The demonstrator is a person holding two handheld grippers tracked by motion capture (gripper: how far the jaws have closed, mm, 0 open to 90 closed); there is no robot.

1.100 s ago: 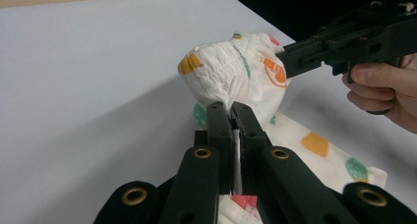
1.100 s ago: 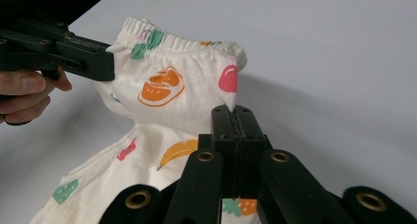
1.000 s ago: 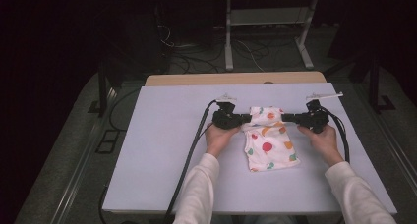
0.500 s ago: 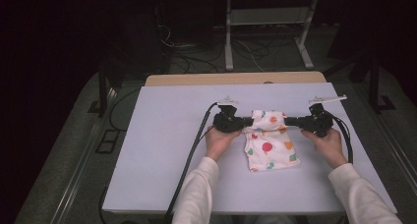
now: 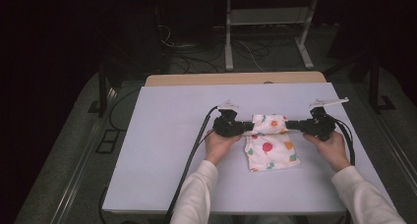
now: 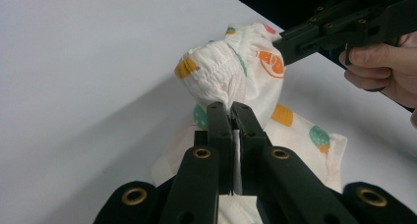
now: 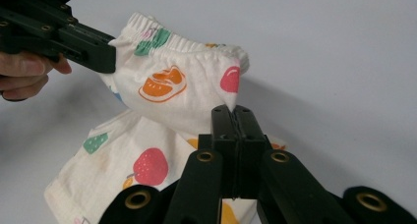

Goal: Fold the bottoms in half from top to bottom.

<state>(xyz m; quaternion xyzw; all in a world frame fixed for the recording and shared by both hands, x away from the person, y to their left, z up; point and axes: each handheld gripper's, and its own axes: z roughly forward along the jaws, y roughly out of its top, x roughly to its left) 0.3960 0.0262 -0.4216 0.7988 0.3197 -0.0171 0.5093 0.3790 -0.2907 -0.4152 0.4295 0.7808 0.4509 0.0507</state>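
A small white garment (image 5: 268, 140) printed with fruit shapes in red, orange, green and teal is lying near the middle of the pale grey table (image 5: 162, 135), between the person's two hands. Its far edge is an elasticated, gathered waistband, which is being held raised off the surface while the near part is resting flat on the table, creased and slightly skewed. The left gripper (image 5: 244, 128) is clamping the left end of the waistband, with its two black jaws pressed together on a pinch of white cloth, as its own view (image 6: 231, 111) is showing. The right gripper (image 5: 290, 125) is clamping the opposite end in the same way, jaws closed on a point of fabric beside a red print (image 7: 235, 113). The two grippers are pointing toward each other along one line, with the gathered band sagging loosely between them. A black cable (image 5: 189, 157) is trailing from the left gripper toward the near table edge.
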